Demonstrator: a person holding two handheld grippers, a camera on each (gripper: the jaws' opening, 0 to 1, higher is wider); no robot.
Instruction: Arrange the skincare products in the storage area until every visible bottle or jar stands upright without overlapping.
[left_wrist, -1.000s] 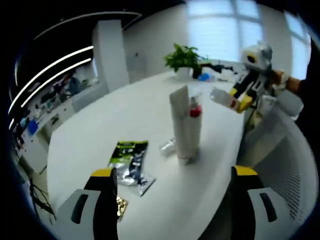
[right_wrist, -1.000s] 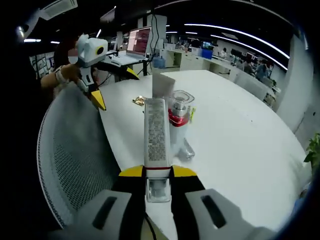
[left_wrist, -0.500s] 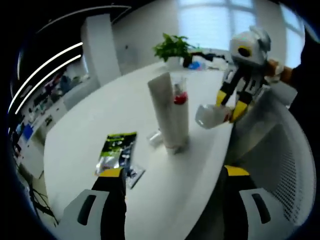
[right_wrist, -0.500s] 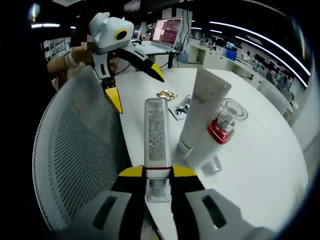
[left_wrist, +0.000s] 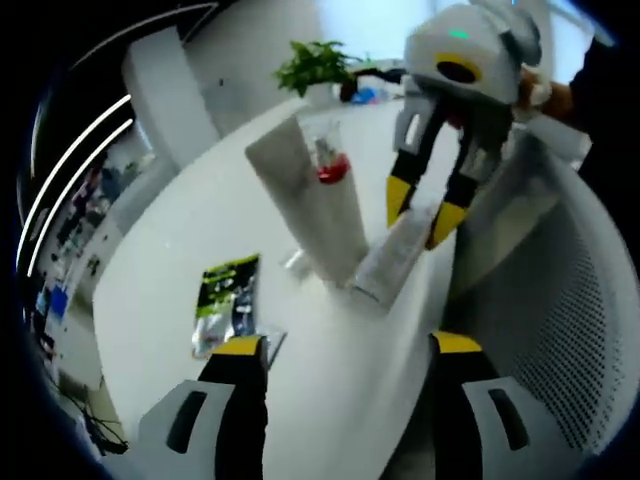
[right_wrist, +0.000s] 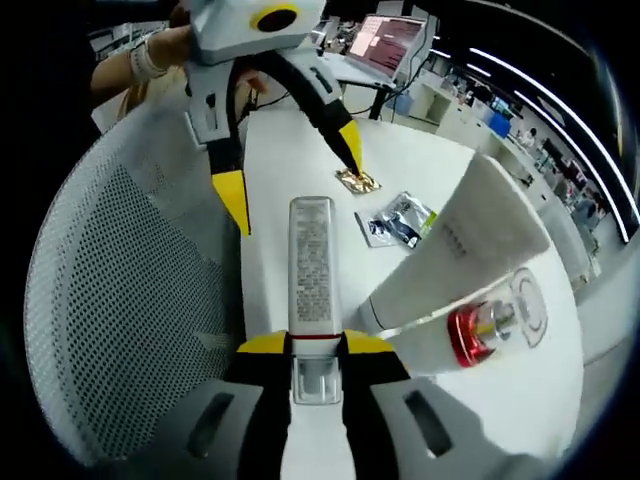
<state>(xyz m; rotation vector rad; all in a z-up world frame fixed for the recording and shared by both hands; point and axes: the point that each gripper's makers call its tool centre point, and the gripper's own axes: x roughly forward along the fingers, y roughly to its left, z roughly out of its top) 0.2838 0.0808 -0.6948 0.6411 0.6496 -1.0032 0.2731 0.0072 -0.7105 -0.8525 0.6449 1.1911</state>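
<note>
My right gripper (right_wrist: 315, 345) is shut on a slim white tube (right_wrist: 312, 270) with printed text, which points away along the jaws. In the left gripper view the same tube (left_wrist: 392, 258) is tilted, its lower end at the table edge beside a tall white tube (left_wrist: 305, 205) that stands upright. A clear bottle with a red collar (left_wrist: 326, 165) stands right behind that tall tube. The right gripper (left_wrist: 424, 212) comes in from the upper right. My left gripper (left_wrist: 348, 350) is open above the table's near edge, holding nothing, and appears as the left gripper (right_wrist: 290, 172) beyond the held tube.
Green and black sachets (left_wrist: 226, 300) lie left of the tubes, with a gold sachet (right_wrist: 357, 181) near them. A small clear cap (left_wrist: 294, 262) lies by the tall tube. A grey mesh chair (left_wrist: 560, 330) is against the table edge. A potted plant (left_wrist: 322, 65) stands at the far end.
The right gripper has brought the slim tube down from the air to the table edge beside the tall tube. Both cameras have moved closer and tilted; the standing products stayed put.
</note>
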